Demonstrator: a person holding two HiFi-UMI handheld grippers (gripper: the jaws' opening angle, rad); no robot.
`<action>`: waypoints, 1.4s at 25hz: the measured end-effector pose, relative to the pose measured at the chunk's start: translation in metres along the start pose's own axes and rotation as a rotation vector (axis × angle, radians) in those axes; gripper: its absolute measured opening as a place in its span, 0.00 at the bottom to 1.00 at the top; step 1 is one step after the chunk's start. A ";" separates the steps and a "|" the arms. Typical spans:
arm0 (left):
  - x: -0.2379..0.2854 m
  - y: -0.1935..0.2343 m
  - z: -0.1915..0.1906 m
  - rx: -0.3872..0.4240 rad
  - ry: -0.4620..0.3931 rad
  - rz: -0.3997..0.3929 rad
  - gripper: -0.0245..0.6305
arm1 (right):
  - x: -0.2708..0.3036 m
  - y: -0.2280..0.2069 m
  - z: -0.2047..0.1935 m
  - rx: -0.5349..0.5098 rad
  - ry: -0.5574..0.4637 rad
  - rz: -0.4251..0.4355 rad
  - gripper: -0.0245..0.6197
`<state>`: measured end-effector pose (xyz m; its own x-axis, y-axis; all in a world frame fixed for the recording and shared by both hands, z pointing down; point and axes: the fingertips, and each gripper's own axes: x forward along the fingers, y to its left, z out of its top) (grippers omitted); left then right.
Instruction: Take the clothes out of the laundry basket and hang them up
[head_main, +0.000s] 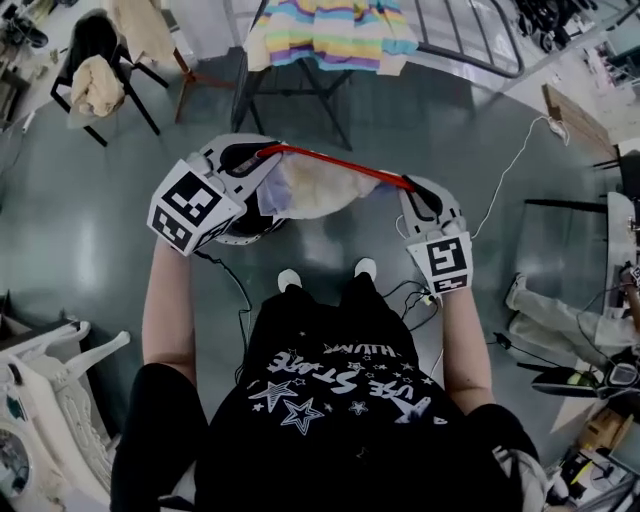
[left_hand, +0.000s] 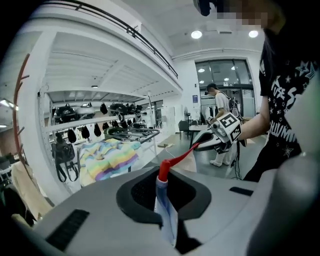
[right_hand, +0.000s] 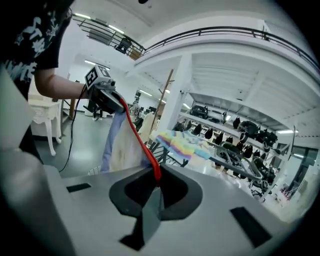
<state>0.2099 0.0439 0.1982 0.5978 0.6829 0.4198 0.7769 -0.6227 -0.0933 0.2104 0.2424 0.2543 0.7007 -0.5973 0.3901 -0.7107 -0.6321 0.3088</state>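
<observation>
Hanging between the two grippers was a pale cream and light-blue garment (head_main: 315, 192), its red trimmed edge (head_main: 340, 165) drawn into a taut line from one to the other. The left gripper (left_hand: 163, 197) had its jaws pressed together on the blue cloth just below one end of that edge. The right gripper (right_hand: 154, 187) was clamped on the other end, and the red trim ran out from between its closed jaws. The loose body of the garment sagged beneath the line, bunched more toward the left gripper.

Under the left gripper a round white-rimmed basket (head_main: 240, 236) sat on the grey floor (head_main: 100, 230), mostly hidden. On the near side of both grippers were the person's white shoes (head_main: 288, 280).

Beyond the grippers stood a drying rack (head_main: 300, 90) with a rainbow-striped cloth (head_main: 330, 35) draped over it. Farther out past the left gripper, a black chair (head_main: 95, 35) carried a cream cloth (head_main: 97, 86). A white ornate chair (head_main: 50, 372) stood well back on the left gripper's outer side.
</observation>
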 end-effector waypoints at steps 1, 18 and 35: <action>0.007 -0.001 0.012 0.018 -0.007 0.009 0.09 | -0.008 -0.014 0.005 -0.001 -0.018 -0.011 0.08; 0.179 -0.082 0.197 0.168 -0.113 0.099 0.09 | -0.150 -0.263 0.003 -0.151 -0.070 -0.130 0.08; 0.294 -0.050 0.267 0.232 -0.140 0.082 0.09 | -0.141 -0.412 -0.014 -0.120 -0.065 -0.361 0.09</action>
<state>0.3999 0.3775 0.0850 0.6698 0.6898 0.2749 0.7394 -0.5853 -0.3328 0.4038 0.5942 0.0842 0.9070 -0.3791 0.1833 -0.4169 -0.7477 0.5168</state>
